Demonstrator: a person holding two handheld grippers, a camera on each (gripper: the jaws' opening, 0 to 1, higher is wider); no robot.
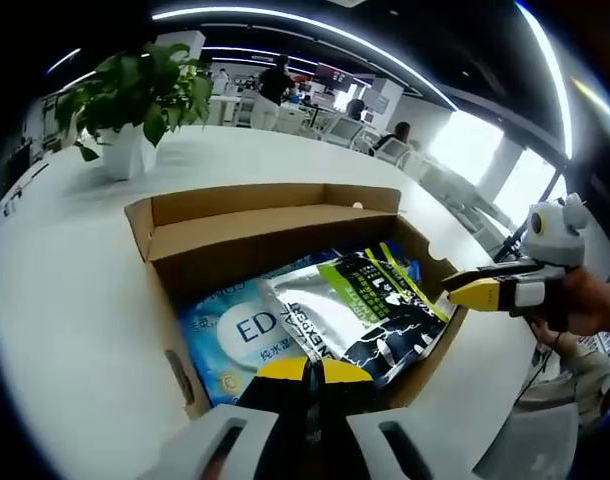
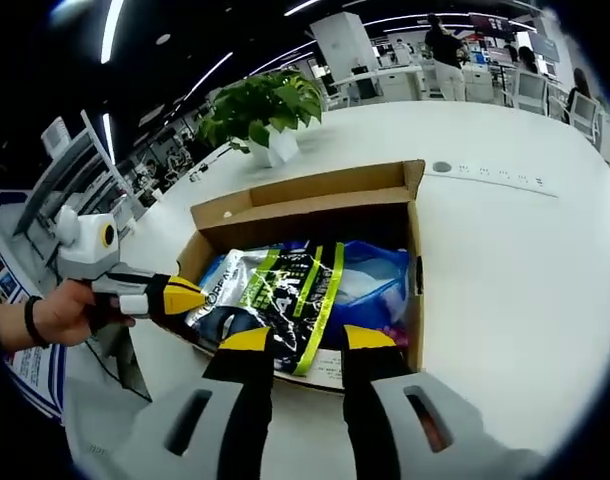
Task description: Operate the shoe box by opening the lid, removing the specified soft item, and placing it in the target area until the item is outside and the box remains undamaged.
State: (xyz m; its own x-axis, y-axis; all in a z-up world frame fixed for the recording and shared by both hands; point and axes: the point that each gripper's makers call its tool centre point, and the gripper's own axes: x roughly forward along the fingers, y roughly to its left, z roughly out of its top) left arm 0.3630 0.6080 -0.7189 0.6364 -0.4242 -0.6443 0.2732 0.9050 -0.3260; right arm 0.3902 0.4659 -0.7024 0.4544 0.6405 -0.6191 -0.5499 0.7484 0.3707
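Right claw (image 2: 309, 338): rising from the bottom of the right gripper view, yellow-tipped jaws spread apart, nothing between them, poised just above the near edge of the box.
Left claw (image 1: 308, 370): at the bottom centre of the left gripper view, jaws pressed together, tips over the box's near edge with nothing held; it also pokes in from the left of the right gripper view, held in a hand (image 2: 60, 312).
Shoe box (image 1: 170, 330): brown cardboard, centre of frame on the white desk (image 1: 75, 300), lid already folded back at the far side, walls looking sound.
Black-and-green pouch (image 2: 275, 295): glossy, soft-looking, lying on top inside the box, centre of the right gripper view.
Blue pack (image 1: 230, 335): lower left of the box interior, under the pouch.
Potted plant (image 1: 135, 105): upper left, well apart from the box.
Step in hand: lid looks open; we're at the reach for the soft item, nothing lifted yet.
Which item: likely the top pouch, though I can't say for sure.
Next move: lower the parted right claw onto a pouch edge, pinch the film only, lift straight up clear of the cardboard walls, then carry it out to the desk.
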